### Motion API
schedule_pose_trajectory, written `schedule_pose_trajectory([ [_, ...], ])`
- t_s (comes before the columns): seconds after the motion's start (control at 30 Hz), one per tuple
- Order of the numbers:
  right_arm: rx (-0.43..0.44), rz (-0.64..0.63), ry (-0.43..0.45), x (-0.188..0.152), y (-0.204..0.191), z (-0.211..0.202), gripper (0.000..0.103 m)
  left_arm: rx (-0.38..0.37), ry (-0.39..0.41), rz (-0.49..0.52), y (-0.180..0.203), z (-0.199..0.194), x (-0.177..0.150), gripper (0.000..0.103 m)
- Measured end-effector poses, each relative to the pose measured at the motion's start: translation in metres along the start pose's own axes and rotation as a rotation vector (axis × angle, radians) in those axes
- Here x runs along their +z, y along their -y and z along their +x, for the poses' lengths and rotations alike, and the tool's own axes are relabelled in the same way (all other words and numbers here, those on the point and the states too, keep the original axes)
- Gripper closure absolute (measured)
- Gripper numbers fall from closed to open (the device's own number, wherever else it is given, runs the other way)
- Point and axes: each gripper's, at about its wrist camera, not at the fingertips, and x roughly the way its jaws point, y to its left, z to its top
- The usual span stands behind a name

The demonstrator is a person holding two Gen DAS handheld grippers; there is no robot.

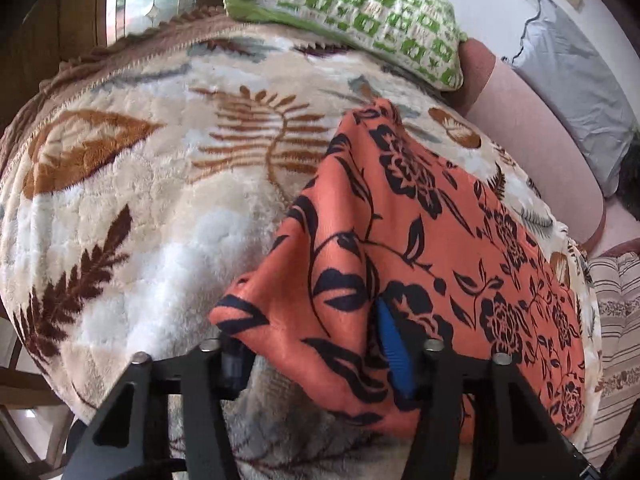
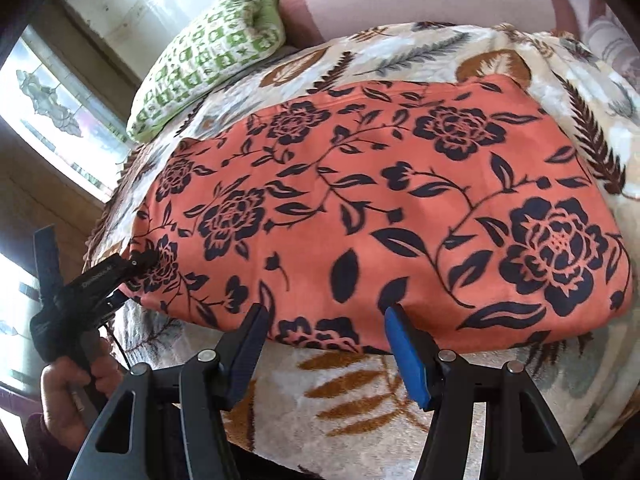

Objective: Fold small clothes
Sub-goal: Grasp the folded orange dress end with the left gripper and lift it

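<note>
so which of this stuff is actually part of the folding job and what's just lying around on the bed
Part of the job:
- orange flowered cloth
- left gripper, cloth bunched between its fingers
- right gripper, open at the cloth's near edge

Just lying about:
- leaf-print blanket
- green checked pillow
- grey pillow

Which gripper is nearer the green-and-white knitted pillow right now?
Left. The left gripper sits at the orange floral cloth's left end, the side where the green-and-white knitted pillow lies. The right gripper stands open at the cloth's near edge, farther from it.
</note>
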Motion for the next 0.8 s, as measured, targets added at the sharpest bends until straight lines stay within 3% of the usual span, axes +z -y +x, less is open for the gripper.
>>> schedule_pose_trajectory([
  [0.07, 0.001, 0.002, 0.007, -0.001, 0.001, -0.001, 0.039, -0.007, 0.013, 0.026, 0.004, -0.003, 0.0, 0.069],
  [0.2, 0.009, 0.012, 0.016, 0.0, 0.003, -0.003, 0.039, 0.011, 0.066, 0.087, 0.018, -0.018, 0.003, 0.075],
  [0.5, 0.034, 0.048, 0.059, 0.003, 0.016, -0.017, 0.039, 0.042, 0.178, 0.271, 0.07, -0.061, 0.008, 0.077],
  [0.8, 0.057, 0.105, 0.115, 0.014, 0.049, -0.038, 0.039, 0.035, 0.215, 0.373, 0.119, -0.081, 0.004, 0.077],
])
